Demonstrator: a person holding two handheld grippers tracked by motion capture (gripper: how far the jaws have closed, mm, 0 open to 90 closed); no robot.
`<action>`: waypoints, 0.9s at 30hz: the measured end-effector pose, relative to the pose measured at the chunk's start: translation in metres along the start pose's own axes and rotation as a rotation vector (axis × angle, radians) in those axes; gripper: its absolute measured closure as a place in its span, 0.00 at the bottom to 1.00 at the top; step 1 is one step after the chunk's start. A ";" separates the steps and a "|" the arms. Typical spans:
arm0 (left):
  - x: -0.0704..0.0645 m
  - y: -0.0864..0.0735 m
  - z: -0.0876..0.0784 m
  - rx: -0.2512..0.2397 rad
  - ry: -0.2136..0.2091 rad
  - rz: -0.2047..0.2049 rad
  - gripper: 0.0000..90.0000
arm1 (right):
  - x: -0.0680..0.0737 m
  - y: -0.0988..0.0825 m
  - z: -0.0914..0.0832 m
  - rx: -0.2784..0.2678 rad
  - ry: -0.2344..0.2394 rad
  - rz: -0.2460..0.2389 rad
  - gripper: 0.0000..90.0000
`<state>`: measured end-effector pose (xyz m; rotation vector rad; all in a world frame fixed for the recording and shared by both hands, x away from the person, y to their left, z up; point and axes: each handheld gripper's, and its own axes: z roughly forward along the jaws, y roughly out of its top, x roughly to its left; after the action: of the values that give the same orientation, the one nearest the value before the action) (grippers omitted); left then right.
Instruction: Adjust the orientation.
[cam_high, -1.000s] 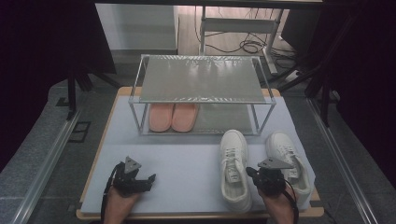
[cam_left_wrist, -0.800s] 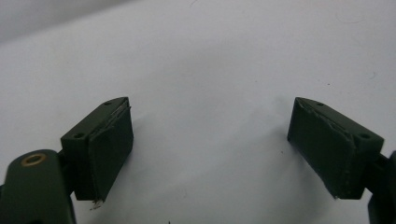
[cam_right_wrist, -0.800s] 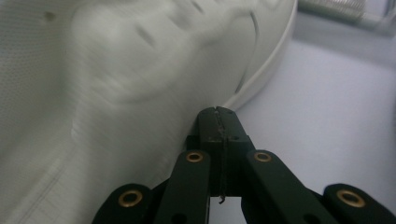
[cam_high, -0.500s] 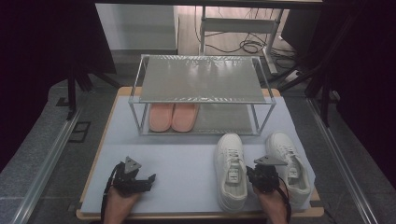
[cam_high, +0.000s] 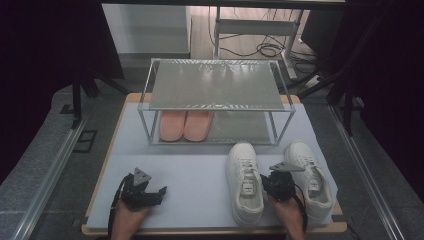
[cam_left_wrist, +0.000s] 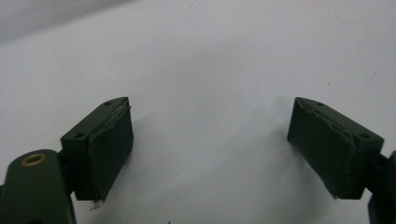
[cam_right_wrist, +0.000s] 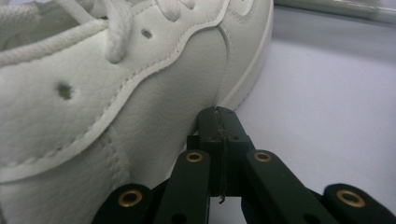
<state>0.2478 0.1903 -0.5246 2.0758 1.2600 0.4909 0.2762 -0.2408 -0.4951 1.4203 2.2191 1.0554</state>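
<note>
Right gripper (cam_right_wrist: 219, 116): fingers pressed together, tips against the left sneaker's (cam_right_wrist: 107, 102) side, sneaker at their 10 o'clock. Left gripper (cam_left_wrist: 210, 140): fingers spread over bare surface (cam_left_wrist: 210, 60).

Pink slippers (cam_high: 184, 125) under metal rack (cam_high: 215, 85)

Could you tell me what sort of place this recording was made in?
Probably a lab or workshop bench set up for recording: a padded table with a metal shoe rack and white sneakers, cables on the floor behind, dark curtains around.
</note>
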 end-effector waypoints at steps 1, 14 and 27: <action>0.000 0.000 0.000 0.000 0.000 0.000 0.16 | 0.001 0.002 0.002 0.000 0.005 -0.006 1.00; 0.000 0.000 0.000 -0.001 -0.002 -0.001 0.16 | 0.017 0.019 0.025 0.020 0.135 -0.074 1.00; 0.000 0.000 0.000 0.000 0.000 -0.001 0.16 | 0.045 0.035 0.051 0.039 0.279 -0.178 1.00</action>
<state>0.2478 0.1903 -0.5247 2.0750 1.2604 0.4910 0.3087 -0.1718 -0.4994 1.1206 2.5178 1.2152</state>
